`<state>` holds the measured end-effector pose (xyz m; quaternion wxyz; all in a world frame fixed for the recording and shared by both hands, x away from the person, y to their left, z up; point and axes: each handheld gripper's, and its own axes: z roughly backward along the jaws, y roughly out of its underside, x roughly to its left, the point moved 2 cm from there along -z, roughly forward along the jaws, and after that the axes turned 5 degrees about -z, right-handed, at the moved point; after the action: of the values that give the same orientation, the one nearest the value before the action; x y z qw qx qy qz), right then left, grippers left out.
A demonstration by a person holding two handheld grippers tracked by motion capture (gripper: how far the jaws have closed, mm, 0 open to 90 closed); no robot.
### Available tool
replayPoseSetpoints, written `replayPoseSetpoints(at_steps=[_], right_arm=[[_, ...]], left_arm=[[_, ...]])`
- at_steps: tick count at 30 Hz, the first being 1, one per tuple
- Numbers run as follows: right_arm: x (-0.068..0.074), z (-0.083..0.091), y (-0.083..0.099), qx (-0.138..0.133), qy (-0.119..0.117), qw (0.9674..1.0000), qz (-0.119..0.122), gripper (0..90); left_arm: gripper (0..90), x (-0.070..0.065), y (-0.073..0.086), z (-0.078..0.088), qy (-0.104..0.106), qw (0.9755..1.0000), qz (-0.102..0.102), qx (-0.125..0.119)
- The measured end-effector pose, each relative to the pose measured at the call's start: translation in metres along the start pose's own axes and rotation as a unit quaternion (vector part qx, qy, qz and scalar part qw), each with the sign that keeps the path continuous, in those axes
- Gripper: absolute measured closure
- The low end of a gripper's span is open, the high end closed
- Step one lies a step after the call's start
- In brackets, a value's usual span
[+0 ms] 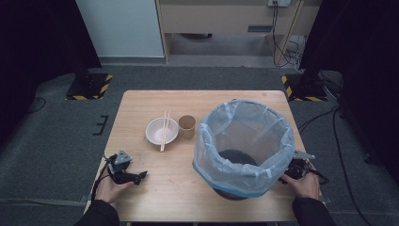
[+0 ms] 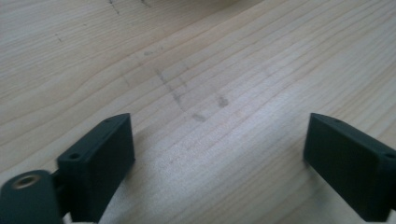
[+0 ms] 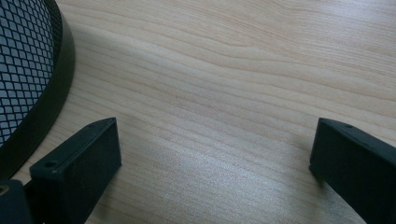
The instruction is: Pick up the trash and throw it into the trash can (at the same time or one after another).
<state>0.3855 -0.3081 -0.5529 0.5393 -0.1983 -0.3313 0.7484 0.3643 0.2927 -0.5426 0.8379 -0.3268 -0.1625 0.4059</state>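
**A:** Right at the bottom edge of the high view, two dark sleeves come in, and at lower left the left hand (image 1: 110, 188) rests on the bench (image 1: 169, 188) with the left tongs (image 1: 141, 176) lying low on the wood, pointing toward the middle of the frame.

**B:** Spread or pinching?

**A:** Spread wide. In the left gripper view the two black jaws stand far apart at the lower corners, bare wood grain with a few faint grey marks between them, nothing gripped.

**B:** Moving along to the centre?

**A:** Left of centre sits a white bowl (image 1: 155, 132) with a pair of chopsticks (image 1: 164, 130) laid across it, tips running past its near rim. Just beside it on the right, a brown paper cup (image 1: 187, 126) stands upright.

**B:** And the big thing?

**A:** A mesh waste bin (image 1: 230, 190) lined with a pale blue bag (image 1: 244, 141), right of centre, well forward on the bench, the bag folded over the rim.

**B:** Far right?

**A:** The right hand (image 1: 305, 184) sits at lower right, just beside the bin's base; the right tongs (image 3: 212, 163) are partly hidden behind the bag. The right gripper view has the jaws spread apart over bare wood, the bin's black mesh wall curving in at the upper left, close to one jaw though I can't tell if they touch.
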Motion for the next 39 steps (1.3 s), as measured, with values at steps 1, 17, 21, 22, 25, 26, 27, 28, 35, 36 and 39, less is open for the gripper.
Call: replayPoseSetpoints(at_steps=[1,17,21,22,25,26,27,28,35,36,39], right_arm=[[0.0,0.0,0.0,0.0,0.0,1.0,0.0,2.1],[0.002,0.002,0.002,0.0,-0.008,1.0,0.005,3.2],[0.002,0.002,0.002,0.0,-0.008,1.0,0.005,3.2],[0.002,0.002,0.002,0.0,-0.008,1.0,0.005,3.2],[0.002,0.002,0.002,0.001,-0.008,1.0,0.005,3.1],[0.002,0.002,0.002,0.001,-0.008,1.0,0.005,3.1],[0.002,0.002,0.002,0.001,-0.008,1.0,0.005,3.1],[0.002,0.002,0.002,0.001,-0.009,0.9999,0.005,3.0],[0.002,0.002,0.002,0.001,-0.012,0.9999,0.008,2.8],[0.002,0.002,0.002,0.001,-0.012,0.9999,0.008,2.7],[0.003,0.002,0.002,0.001,-0.014,0.9998,0.012,2.7]], left_arm=[[13.2,0.0,0.0,0.0,0.0,1.0,0.0,0.0],[16.8,-0.01,-0.017,0.019,-0.008,0.9992,0.012,-0.037],[16.5,-0.01,-0.023,0.027,-0.026,0.9976,0.02,-0.061],[16.5,-0.01,-0.023,0.027,-0.026,0.9976,0.02,-0.061],[16.4,-0.008,-0.028,0.034,-0.035,0.9958,0.022,-0.082],[16.4,-0.008,-0.029,0.036,-0.034,0.9955,0.024,-0.085],[16.4,-0.008,-0.033,0.039,-0.031,0.9949,0.03,-0.092],[16.4,-0.007,-0.035,0.042,-0.032,0.9944,0.03,-0.096],[16.6,-0.014,-0.051,0.057,-0.04,0.9901,0.039,-0.129],[17.0,-0.015,-0.054,0.059,-0.043,0.9892,0.039,-0.134],[17.1,-0.017,-0.062,0.065,-0.05,0.9862,0.035,-0.153]])
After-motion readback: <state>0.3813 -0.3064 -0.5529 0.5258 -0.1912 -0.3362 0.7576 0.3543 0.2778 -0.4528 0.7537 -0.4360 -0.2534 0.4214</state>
